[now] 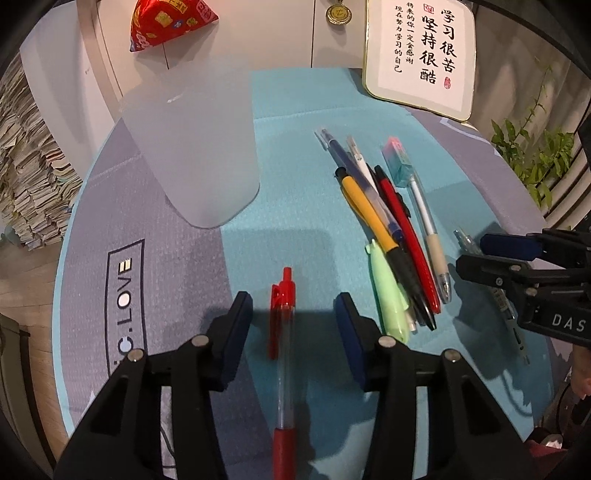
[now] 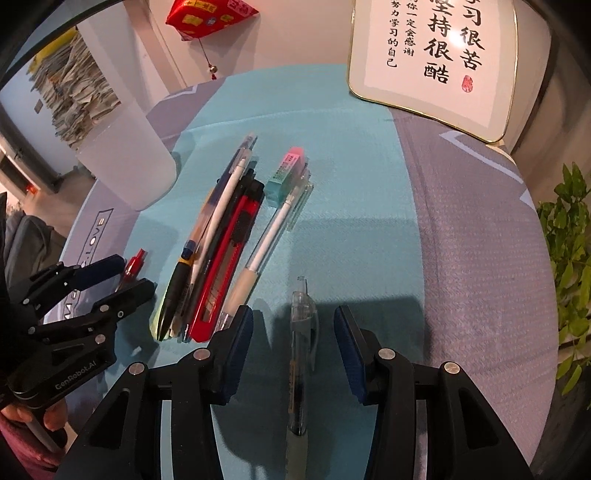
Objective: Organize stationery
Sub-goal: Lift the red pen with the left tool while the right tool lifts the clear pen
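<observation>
A red pen (image 1: pixel 282 332) lies flat on the blue and grey mat (image 1: pixel 295 155). It sits between the fingers of my left gripper (image 1: pixel 293 306), which is open with neither pad touching it. A clear pen (image 2: pixel 301 350) lies the same way inside my open right gripper (image 2: pixel 293 317), free of both pads. Between the two grippers is a pile of several pens (image 1: pixel 388 229) with a red utility knife (image 2: pixel 225 266). At its far end lies a teal and pink eraser (image 2: pixel 286 177). A frosted cup (image 1: pixel 195 147) stands at the back left.
A framed calligraphy plaque (image 1: pixel 421 51) leans at the back right. A green plant (image 1: pixel 535 155) stands past the mat's right edge. A red ornament (image 1: pixel 166 22) hangs on the wall, and stacked papers (image 1: pixel 29 166) fill the far left.
</observation>
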`<state>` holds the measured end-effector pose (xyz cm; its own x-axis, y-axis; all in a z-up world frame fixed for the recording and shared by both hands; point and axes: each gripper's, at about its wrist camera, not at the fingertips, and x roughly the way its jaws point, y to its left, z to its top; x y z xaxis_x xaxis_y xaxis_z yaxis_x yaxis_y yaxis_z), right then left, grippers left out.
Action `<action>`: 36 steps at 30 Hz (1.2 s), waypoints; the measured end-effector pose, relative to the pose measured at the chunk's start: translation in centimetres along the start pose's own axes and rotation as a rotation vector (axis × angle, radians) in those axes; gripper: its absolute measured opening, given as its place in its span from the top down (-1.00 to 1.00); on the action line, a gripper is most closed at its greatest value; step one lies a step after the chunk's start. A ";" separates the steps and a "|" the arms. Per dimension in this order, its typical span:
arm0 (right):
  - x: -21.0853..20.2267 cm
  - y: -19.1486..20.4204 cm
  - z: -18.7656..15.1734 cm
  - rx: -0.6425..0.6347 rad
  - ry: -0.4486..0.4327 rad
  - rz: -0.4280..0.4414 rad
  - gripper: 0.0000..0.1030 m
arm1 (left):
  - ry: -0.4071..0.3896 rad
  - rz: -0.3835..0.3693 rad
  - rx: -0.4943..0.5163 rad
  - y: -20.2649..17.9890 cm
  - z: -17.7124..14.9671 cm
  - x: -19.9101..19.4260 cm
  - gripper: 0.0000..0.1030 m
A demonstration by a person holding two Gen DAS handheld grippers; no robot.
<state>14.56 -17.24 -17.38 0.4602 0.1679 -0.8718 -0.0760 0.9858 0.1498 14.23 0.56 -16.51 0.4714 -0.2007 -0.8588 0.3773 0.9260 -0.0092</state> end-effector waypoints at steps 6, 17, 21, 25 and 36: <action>-0.2 -0.5 -0.4 0.036 -0.057 0.015 0.08 | -0.002 0.002 -0.002 -0.3 0.2 0.1 0.13; 0.0 0.7 -0.3 -0.054 -0.040 -0.115 0.51 | -0.010 0.008 0.011 -0.5 0.4 0.2 0.27; -0.2 0.3 -0.3 -0.029 -0.028 -0.076 0.68 | -0.010 -0.010 0.055 -1.4 0.3 0.1 0.74; -1.5 0.1 -0.7 -0.010 -0.052 -0.025 0.68 | 0.006 -0.020 0.033 -1.0 0.2 0.0 0.78; -7.6 0.4 -0.9 -0.014 -0.218 0.003 0.69 | -0.112 -0.057 -0.018 -0.1 0.1 -5.6 0.78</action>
<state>10.27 -18.11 -11.11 0.6406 0.1674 -0.7494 -0.0892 0.9856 0.1440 11.67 1.55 -11.62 0.5358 -0.2862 -0.7943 0.3921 0.9175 -0.0661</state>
